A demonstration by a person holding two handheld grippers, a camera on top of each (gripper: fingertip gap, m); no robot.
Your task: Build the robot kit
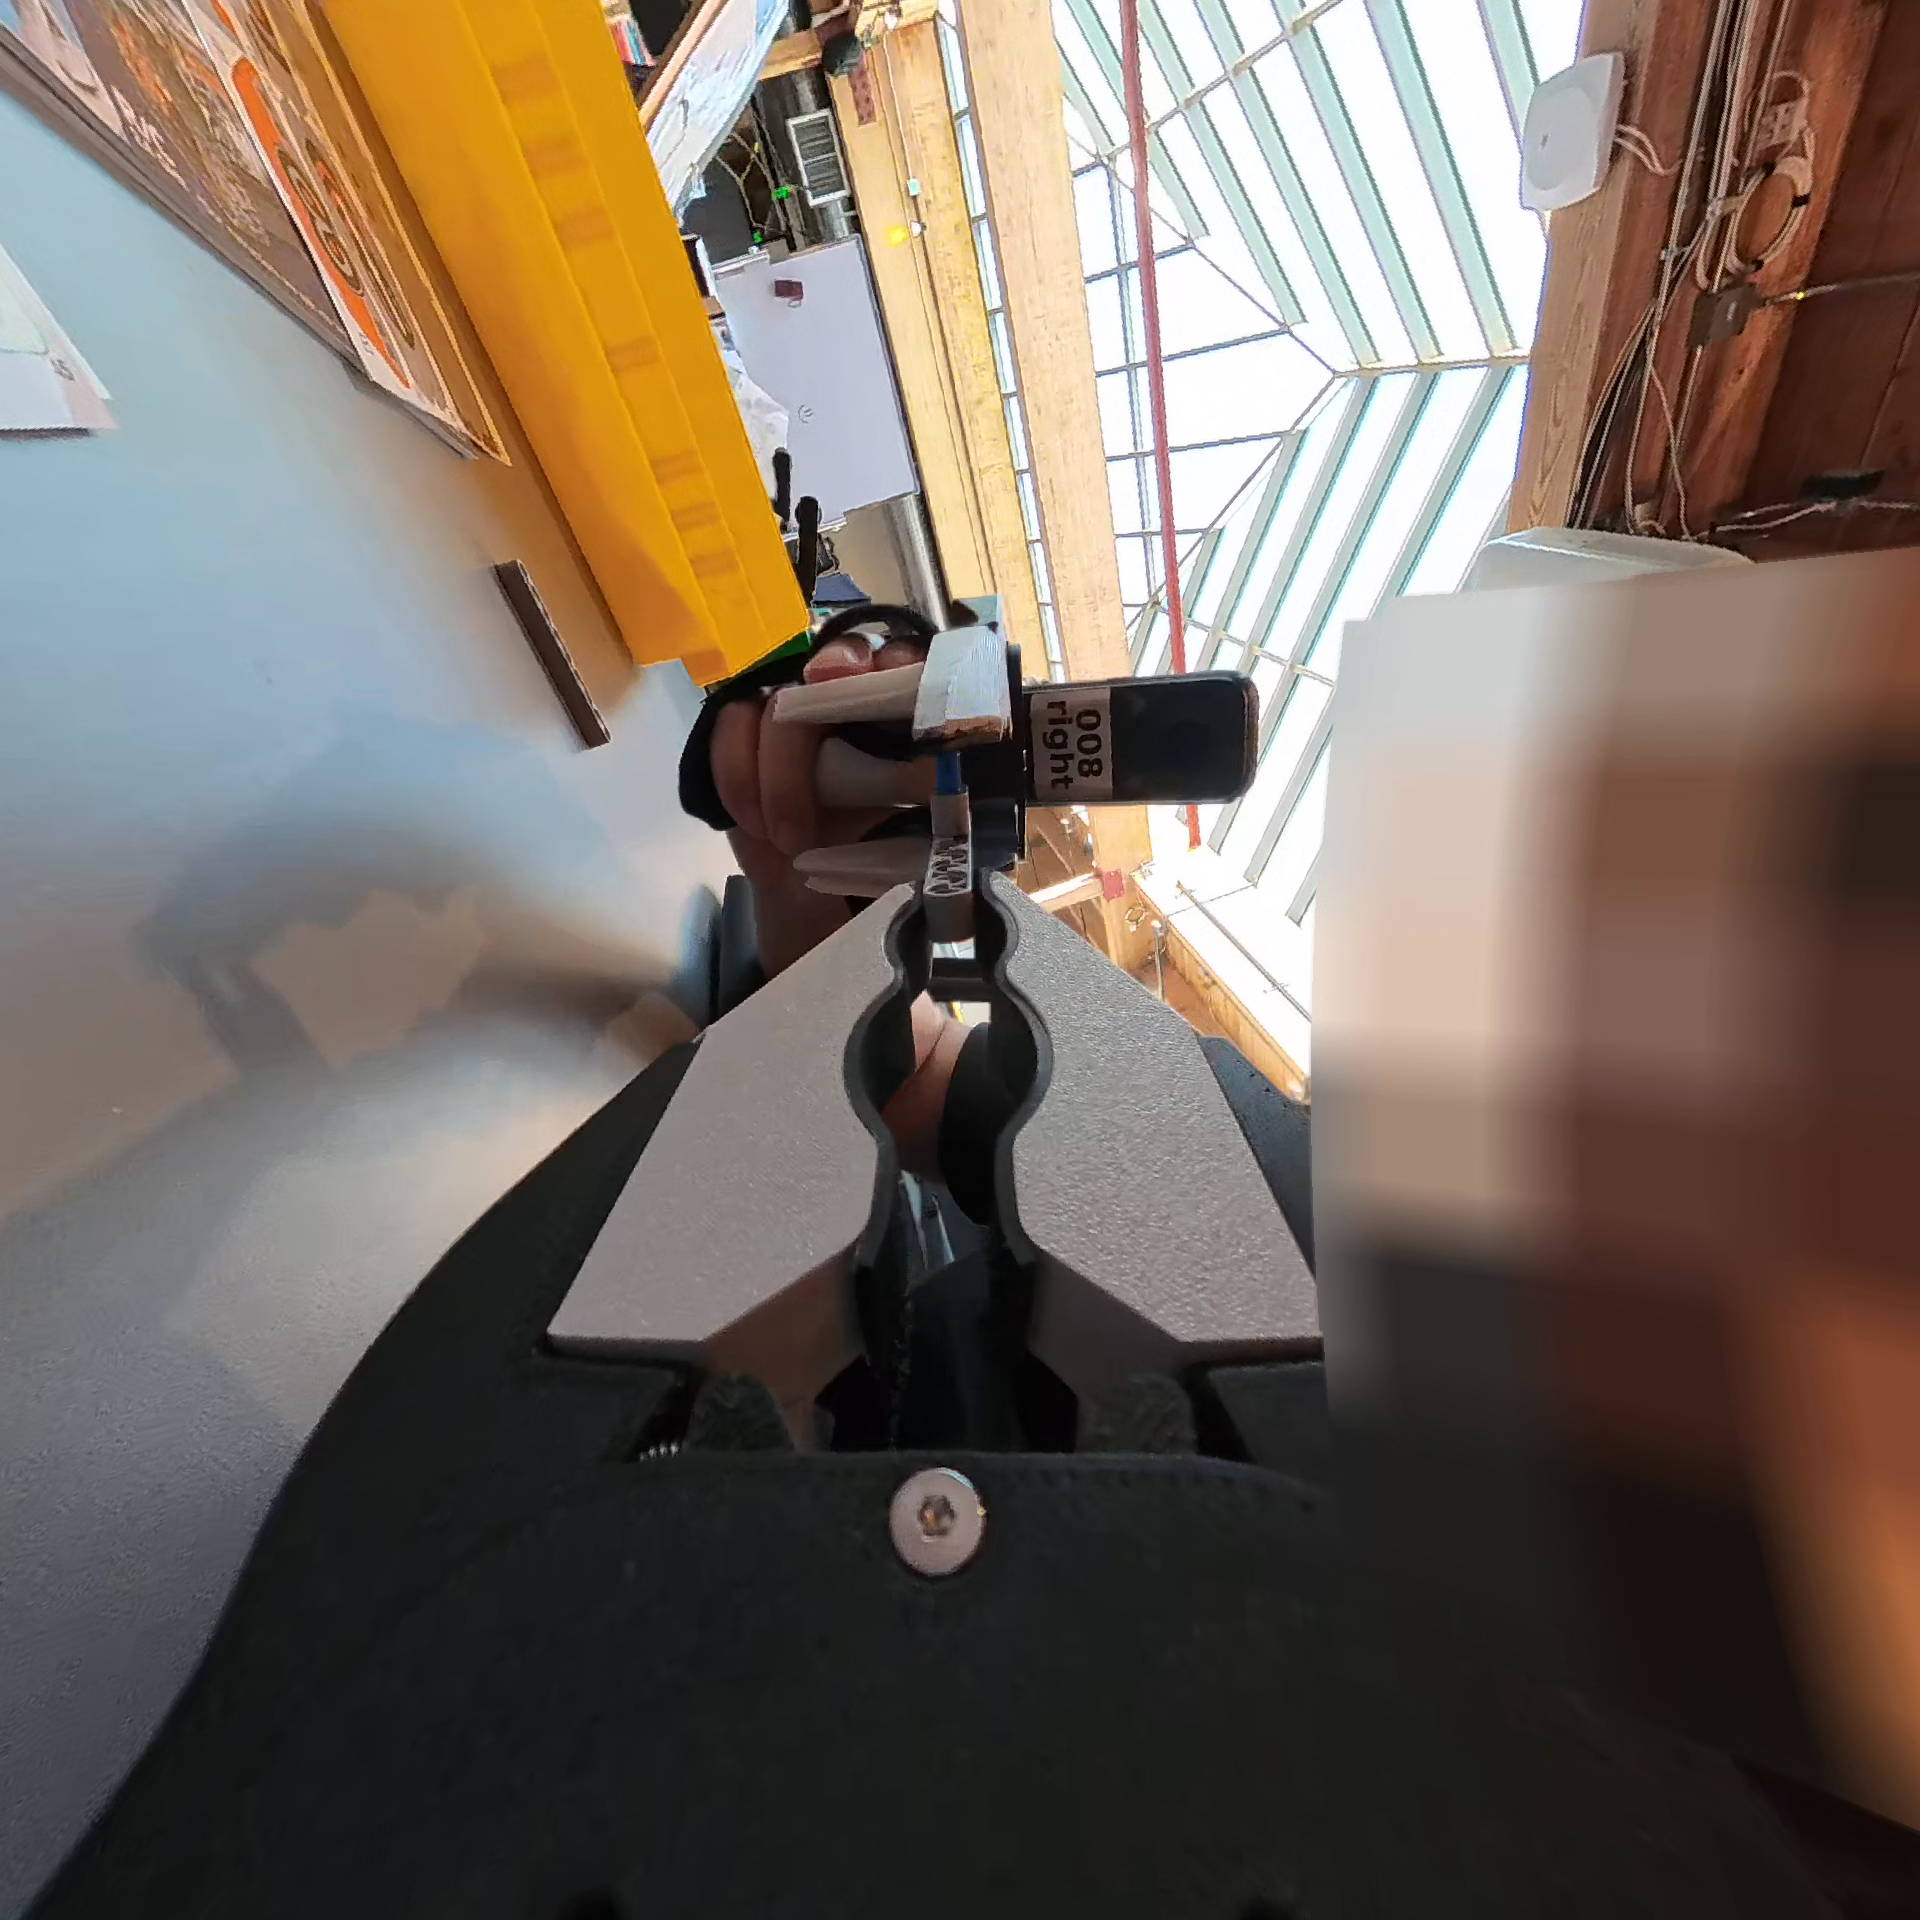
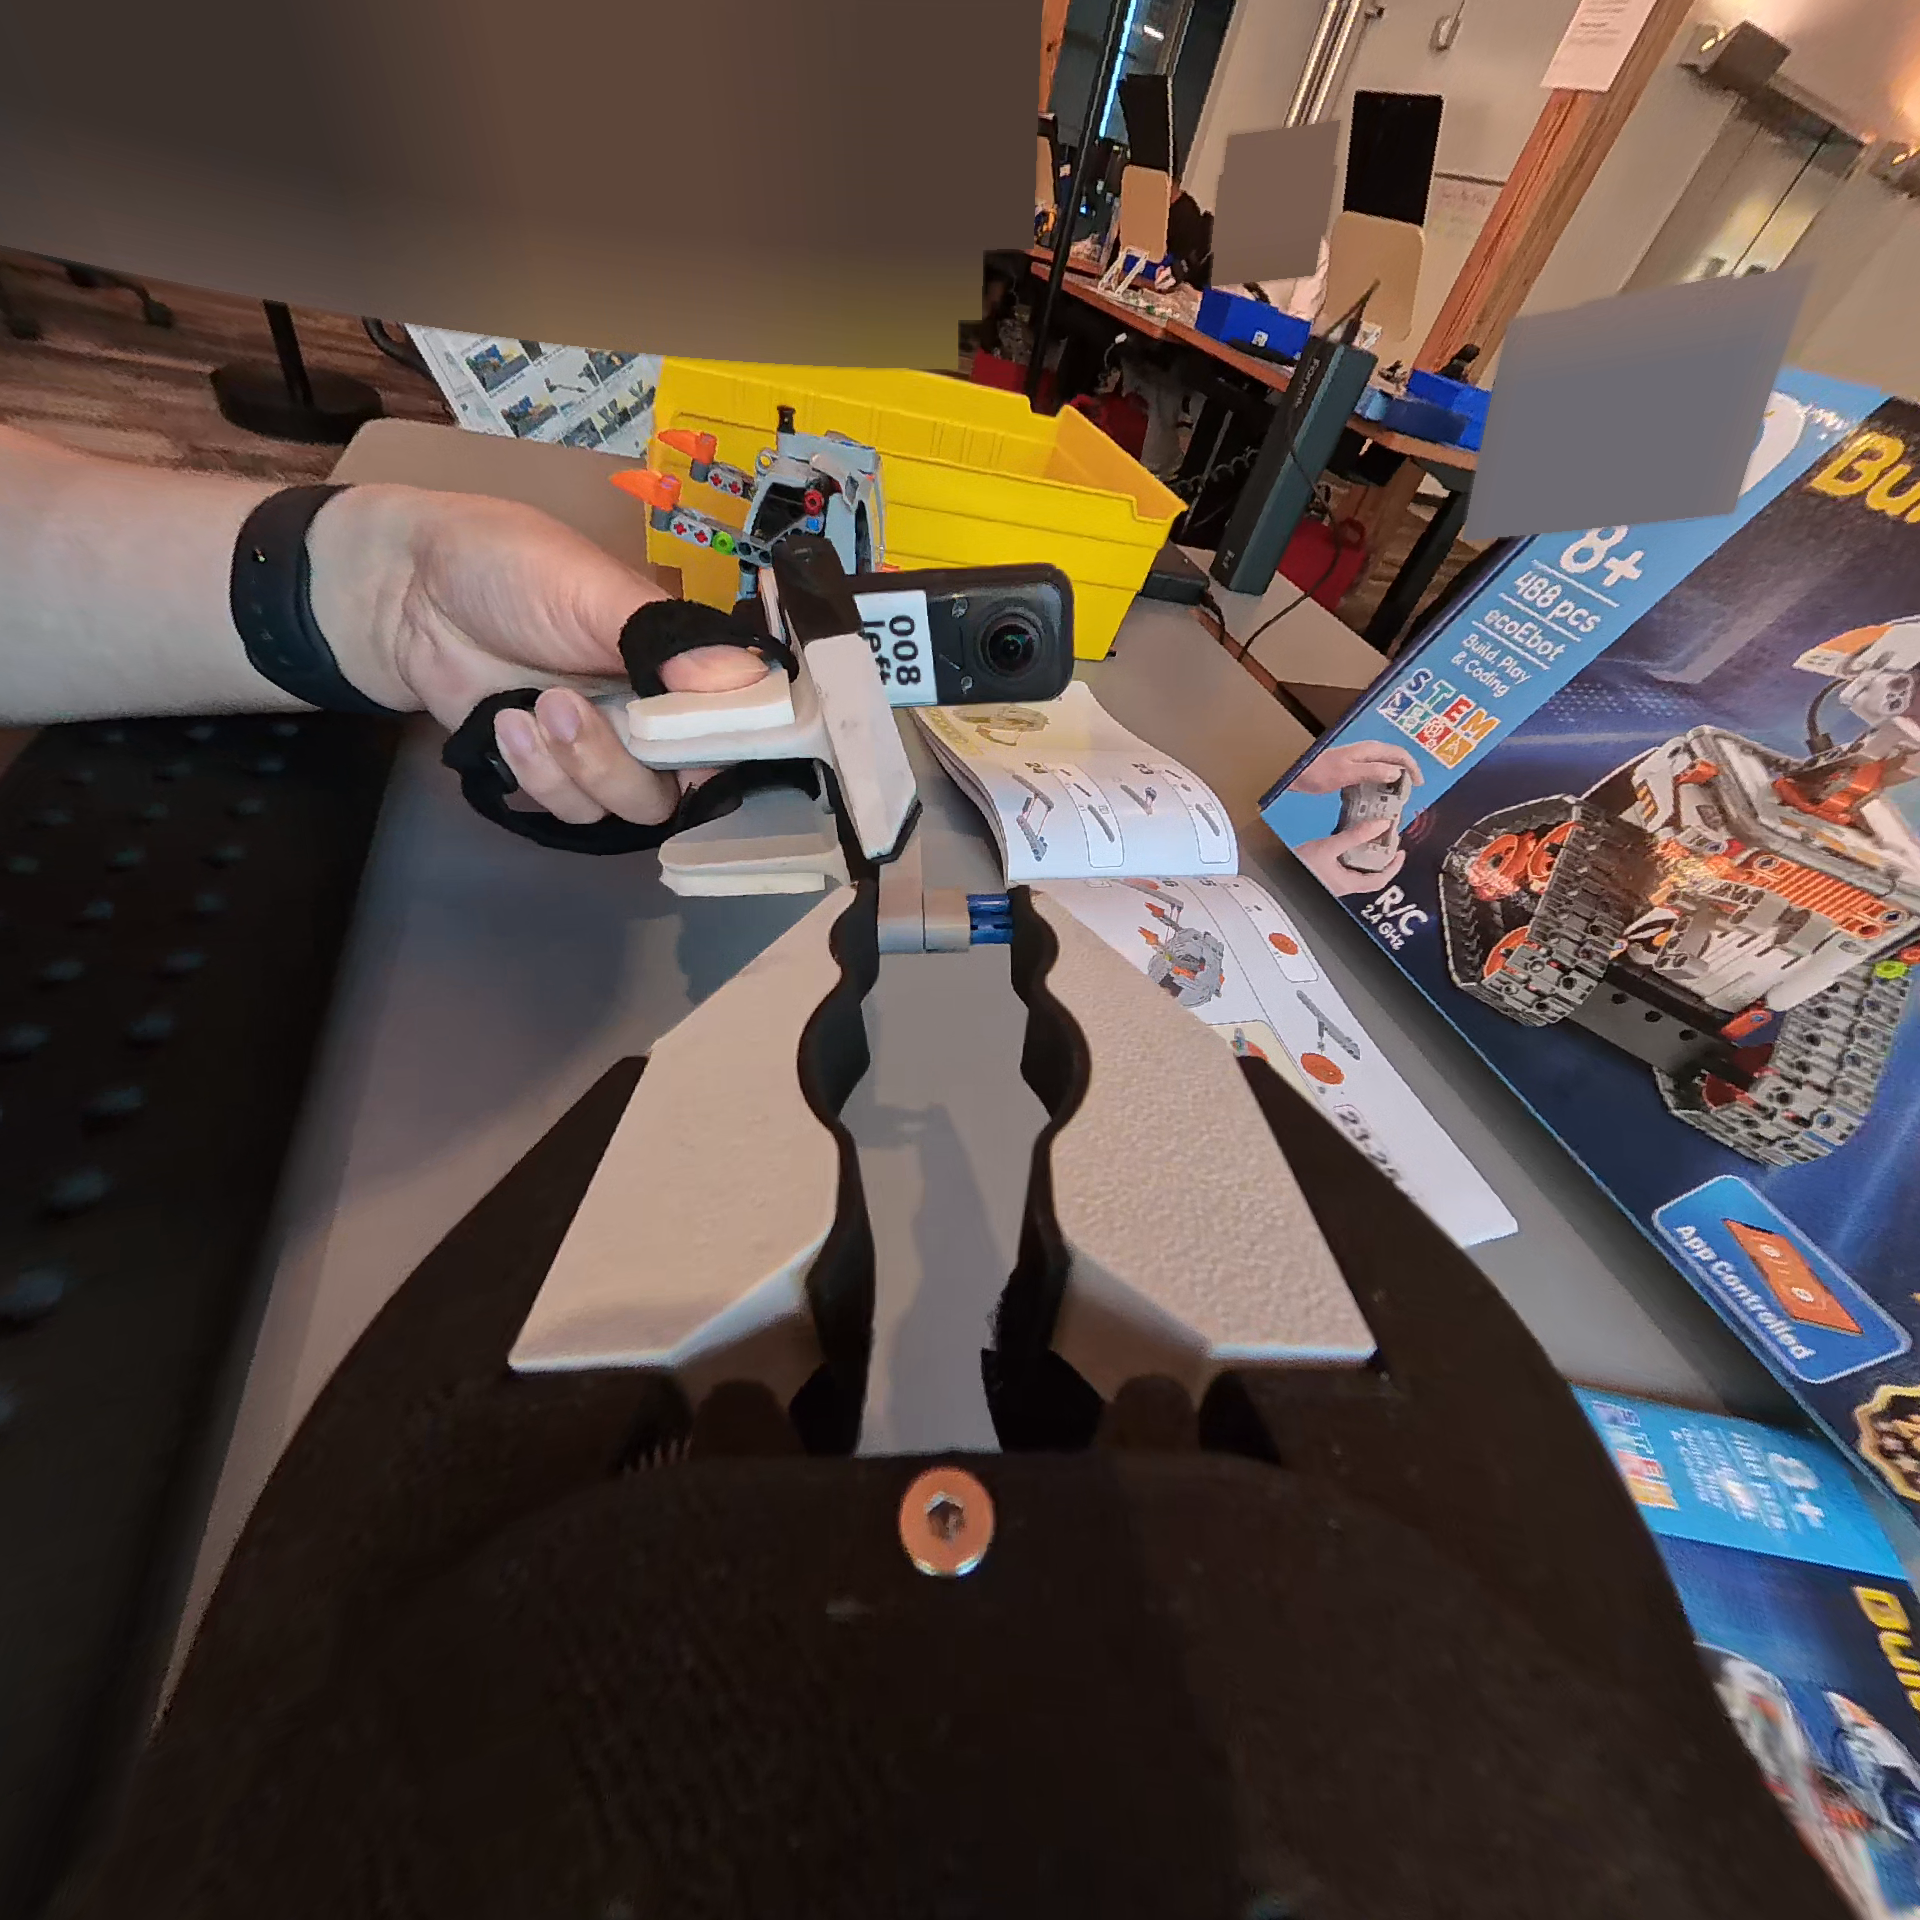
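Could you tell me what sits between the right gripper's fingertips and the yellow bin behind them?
In the right wrist view, beyond the right gripper comes the left gripper in a hand, then a small brick model before the yellow bin.

a big mosaic patch point(image 1: 1621, 1195) is covering the right side of the left wrist view, and another point(image 2: 520, 156) is blanketing the top left of the right wrist view. the toy box point(image 2: 1621, 883) is running off the right edge. the small grey piece point(image 1: 948, 878) is staying too tiny to identify.
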